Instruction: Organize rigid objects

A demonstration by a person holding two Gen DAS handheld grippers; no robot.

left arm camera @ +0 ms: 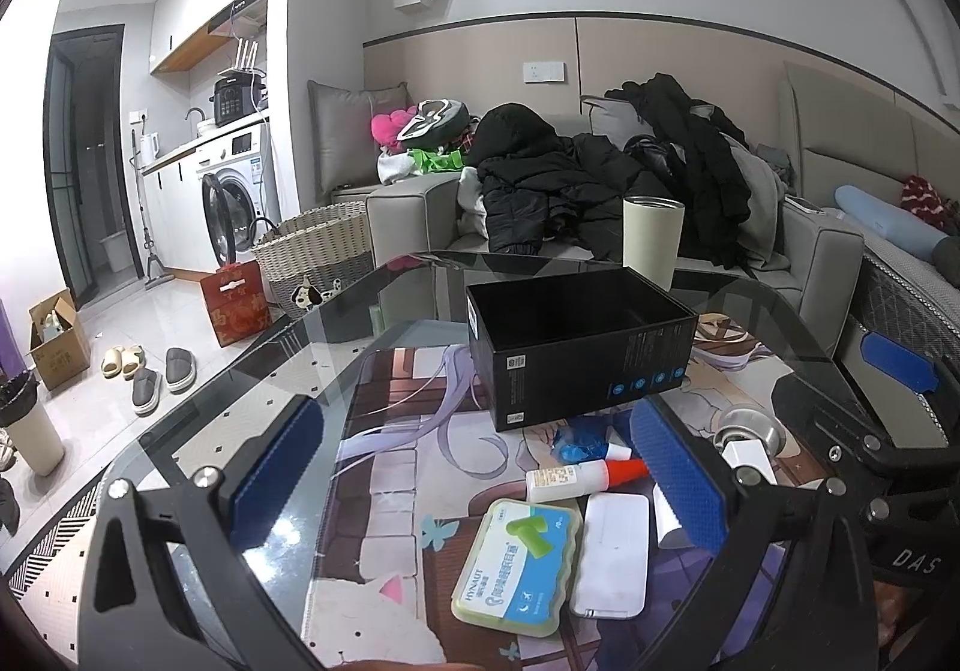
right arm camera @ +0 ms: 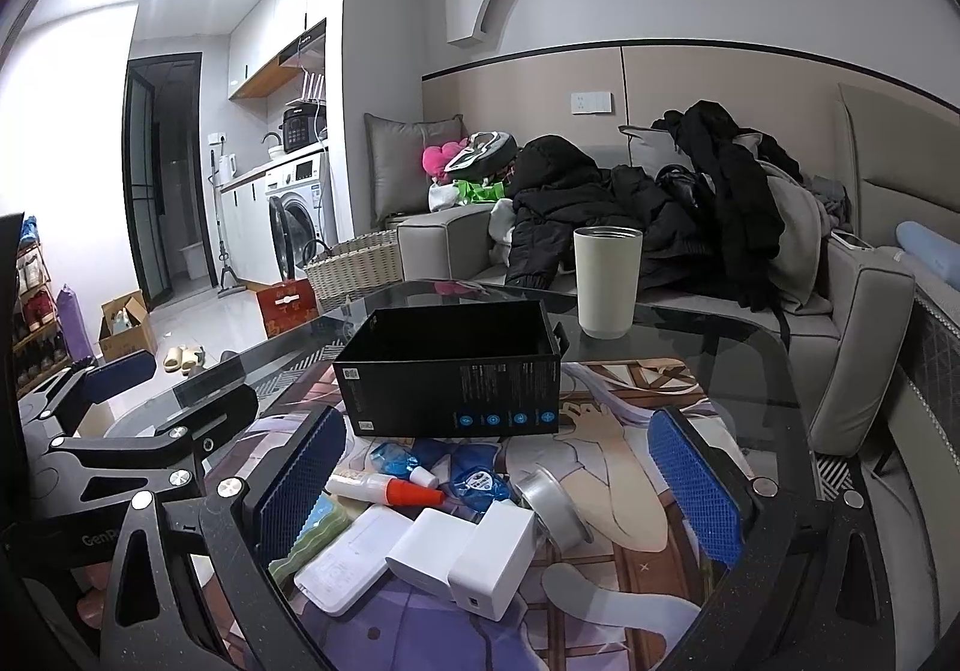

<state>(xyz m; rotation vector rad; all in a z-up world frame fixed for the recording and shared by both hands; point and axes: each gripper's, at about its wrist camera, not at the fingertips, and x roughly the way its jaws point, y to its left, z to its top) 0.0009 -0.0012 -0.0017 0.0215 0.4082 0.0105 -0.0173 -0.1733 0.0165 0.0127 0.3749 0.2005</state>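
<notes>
An open black box (left arm camera: 576, 347) (right arm camera: 456, 371) stands on the glass table over a printed mat. In front of it lie a green earplug case (left arm camera: 517, 566) (right arm camera: 312, 536), a flat white box (left arm camera: 612, 551) (right arm camera: 348, 569), a red-capped white tube (left arm camera: 585, 476) (right arm camera: 387, 488), blue packets (left arm camera: 579, 440) (right arm camera: 474, 482), two white adapters (right arm camera: 462, 551) and a metal knob (left arm camera: 750, 431) (right arm camera: 552, 503). My left gripper (left arm camera: 480, 485) is open and empty above the small items. My right gripper (right arm camera: 498, 485) is open and empty above them too.
A cream tumbler (left arm camera: 651, 239) (right arm camera: 606, 281) stands behind the box near the table's far edge. A grey sofa (left arm camera: 828, 263) piled with dark clothes lies beyond. A wicker basket (left arm camera: 312, 251), a red box (left arm camera: 237, 302) and slippers (left arm camera: 156, 371) sit on the floor at left.
</notes>
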